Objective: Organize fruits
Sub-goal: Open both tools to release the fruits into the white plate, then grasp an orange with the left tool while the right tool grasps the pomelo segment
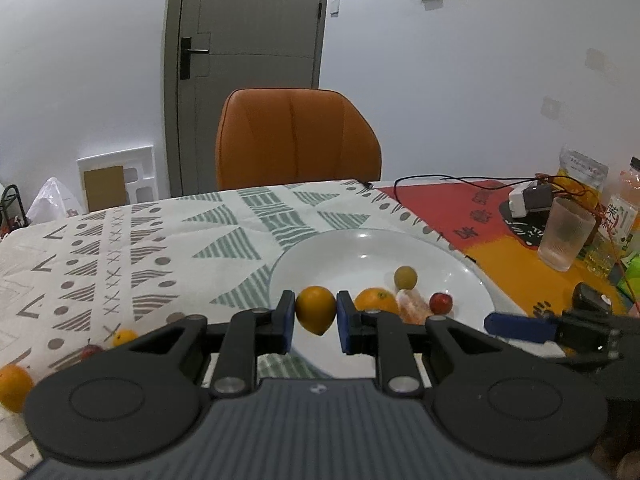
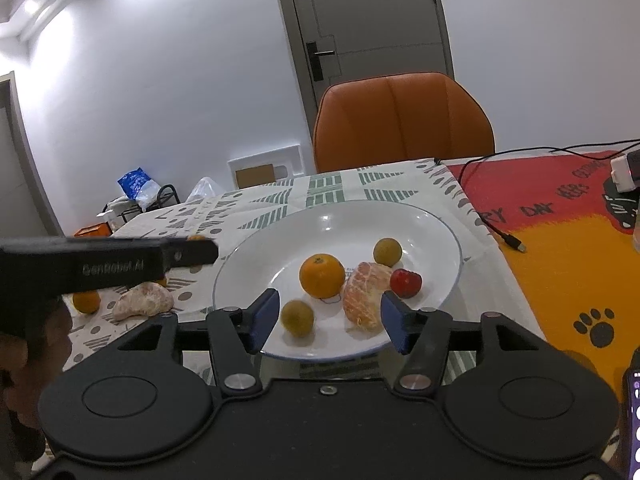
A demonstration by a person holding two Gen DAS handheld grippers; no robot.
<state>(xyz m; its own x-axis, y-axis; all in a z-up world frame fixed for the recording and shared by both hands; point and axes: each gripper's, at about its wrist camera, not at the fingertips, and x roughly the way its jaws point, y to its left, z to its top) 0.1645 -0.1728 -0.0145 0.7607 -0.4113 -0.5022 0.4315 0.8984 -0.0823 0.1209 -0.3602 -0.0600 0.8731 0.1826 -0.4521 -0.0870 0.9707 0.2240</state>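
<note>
My left gripper [image 1: 316,320] is shut on a yellow-orange lemon [image 1: 315,310] and holds it above the near left rim of the white plate [image 1: 320,248]. On the plate [image 2: 400,216] lie an orange [image 2: 322,275], a peeled citrus half [image 2: 366,294], a small red fruit [image 2: 406,283] and two greenish round fruits [image 2: 387,251] [image 2: 297,317]. My right gripper [image 2: 328,320] is open and empty over the plate's near edge. Left of the plate lie a peeled citrus piece [image 2: 142,302] and an orange [image 2: 86,301]. In the left wrist view, oranges [image 1: 14,386] [image 1: 124,337] and a red fruit [image 1: 90,352] lie on the cloth.
A patterned cloth [image 1: 140,240] covers the table; a red-orange mat [image 2: 568,248] lies to the right. A glass [image 1: 564,236], bottles, a charger and black cables [image 2: 500,232] stand at the right. An orange chair [image 1: 296,140] is behind the table.
</note>
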